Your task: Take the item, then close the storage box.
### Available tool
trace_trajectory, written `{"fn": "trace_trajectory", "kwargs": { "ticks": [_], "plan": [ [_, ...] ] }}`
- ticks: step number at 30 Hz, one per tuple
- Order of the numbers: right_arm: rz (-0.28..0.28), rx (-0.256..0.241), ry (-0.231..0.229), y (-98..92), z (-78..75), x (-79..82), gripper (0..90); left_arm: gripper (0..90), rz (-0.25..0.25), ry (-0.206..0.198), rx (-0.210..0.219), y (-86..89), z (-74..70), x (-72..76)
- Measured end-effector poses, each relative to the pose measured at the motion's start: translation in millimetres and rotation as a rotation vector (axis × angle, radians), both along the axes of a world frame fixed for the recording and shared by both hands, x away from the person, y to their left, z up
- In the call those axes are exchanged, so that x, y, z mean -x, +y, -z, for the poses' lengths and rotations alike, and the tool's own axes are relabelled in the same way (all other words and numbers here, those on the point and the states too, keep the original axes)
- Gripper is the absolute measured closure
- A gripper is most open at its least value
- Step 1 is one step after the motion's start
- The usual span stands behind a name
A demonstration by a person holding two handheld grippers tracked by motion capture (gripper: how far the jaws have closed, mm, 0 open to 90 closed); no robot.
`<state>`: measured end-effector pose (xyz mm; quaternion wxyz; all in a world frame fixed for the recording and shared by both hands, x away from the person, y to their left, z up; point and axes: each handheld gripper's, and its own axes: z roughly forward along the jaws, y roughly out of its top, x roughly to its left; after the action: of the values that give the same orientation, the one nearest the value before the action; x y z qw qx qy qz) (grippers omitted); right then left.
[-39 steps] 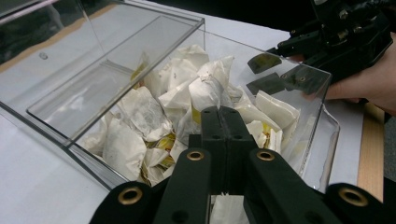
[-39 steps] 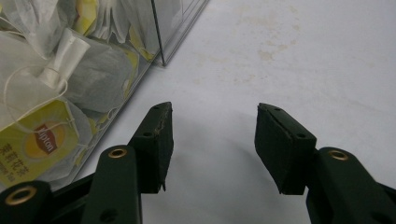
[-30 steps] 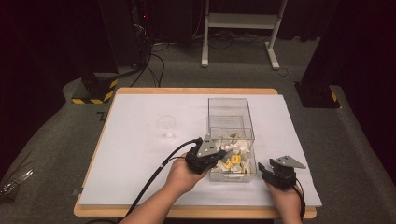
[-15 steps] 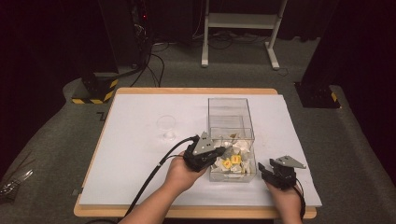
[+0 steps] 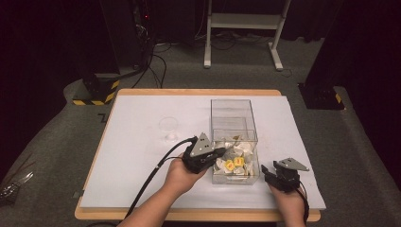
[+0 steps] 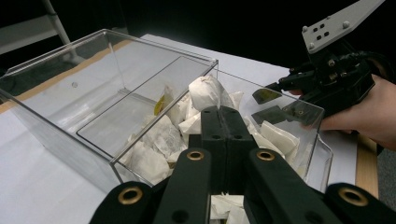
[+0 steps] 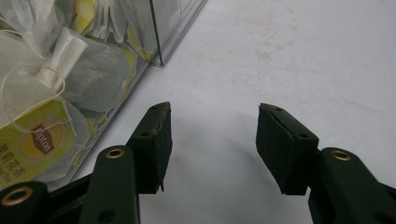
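Left jaws [image 6: 219,112] pressed together above tea bags [image 6: 205,93]; right jaws [image 7: 212,140] wide apart, low over table [image 7: 289,56].

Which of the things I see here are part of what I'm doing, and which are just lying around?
In the job:
- left gripper, jaws together over the tea bags
- tea bags, piled in the near compartment
- clear box with two compartments

Lying about:
- right gripper, open, resting on the white table beside the box
- small clear cup
- white stand on the floor behind
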<state>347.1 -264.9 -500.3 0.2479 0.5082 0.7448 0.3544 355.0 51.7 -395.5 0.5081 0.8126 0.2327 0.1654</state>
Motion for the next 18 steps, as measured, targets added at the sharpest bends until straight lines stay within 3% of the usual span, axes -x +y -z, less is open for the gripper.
{"fn": "trace_trajectory", "kwargs": {
  "ticks": [18],
  "plan": [
    [-0.007, -0.004, 0.003, -0.8, 0.2, -0.7, 42.4, 89.8, -0.008, -0.016, 0.013, 7.0, -11.0, -3.9]
  ]
}}
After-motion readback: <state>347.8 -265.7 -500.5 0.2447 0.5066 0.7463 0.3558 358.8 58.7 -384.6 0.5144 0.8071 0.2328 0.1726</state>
